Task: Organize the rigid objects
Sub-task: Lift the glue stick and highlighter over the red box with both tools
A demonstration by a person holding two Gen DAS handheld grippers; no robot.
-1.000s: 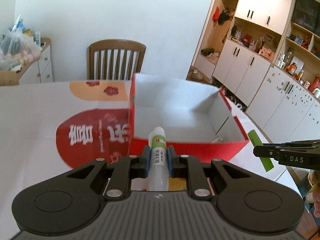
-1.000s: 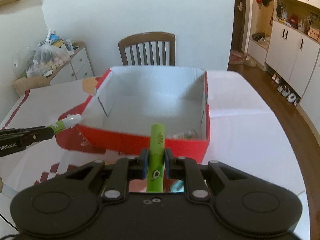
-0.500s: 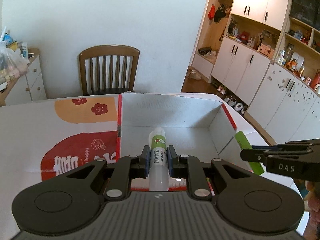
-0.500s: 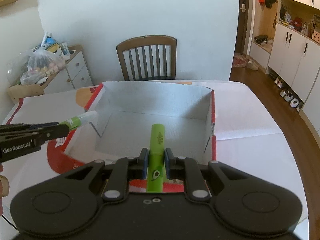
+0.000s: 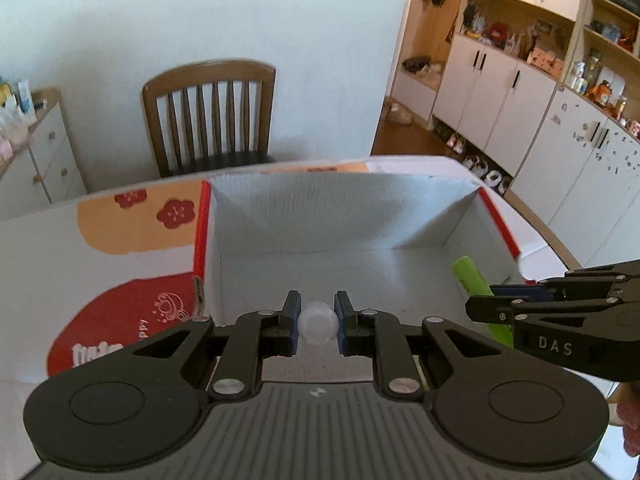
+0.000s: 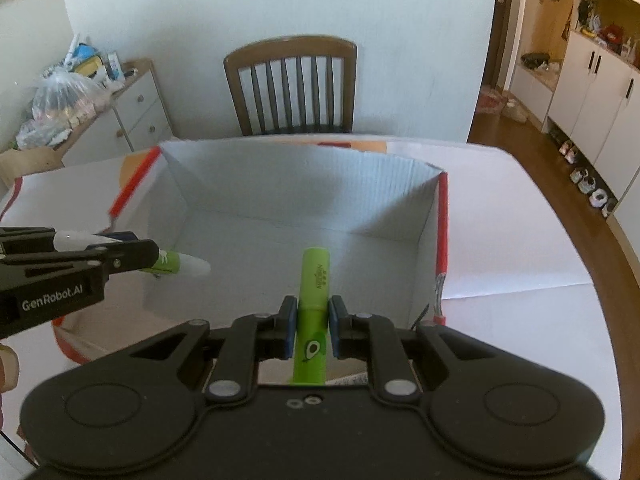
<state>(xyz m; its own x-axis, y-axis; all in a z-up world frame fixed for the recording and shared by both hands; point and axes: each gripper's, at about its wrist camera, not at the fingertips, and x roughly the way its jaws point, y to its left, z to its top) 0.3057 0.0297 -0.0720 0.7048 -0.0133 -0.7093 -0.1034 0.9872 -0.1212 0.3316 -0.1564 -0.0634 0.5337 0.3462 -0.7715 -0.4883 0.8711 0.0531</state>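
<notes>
1. Desk (image 6: 520, 240) under a white cloth with red and orange print, a wooden chair (image 6: 292, 84) at its far edge
2. Open cardboard box (image 5: 340, 216) on the desk, red outside, white inside, floor bare where visible
3. Left tongs (image 5: 317, 322) over the box's near-left part, clenched on a white glue tube (image 5: 318, 323); seen end-on in the left wrist view, so only its rounded translucent tip shows there
4. Same glue tube (image 6: 176, 263) from the right wrist view: green label band, white tip sticking out past the left tongs (image 6: 132, 254), above the box interior, probably clear of the floor
5. Right tongs (image 6: 313, 326) over the box's near-right part, clenched on a green highlighter (image 6: 314, 292) with an avocado drawing, pointing forward and down into the box
6. Same highlighter (image 5: 472, 276) in the left wrist view, slanting out beyond the right tongs (image 5: 480, 308), near the box's right wall
</notes>
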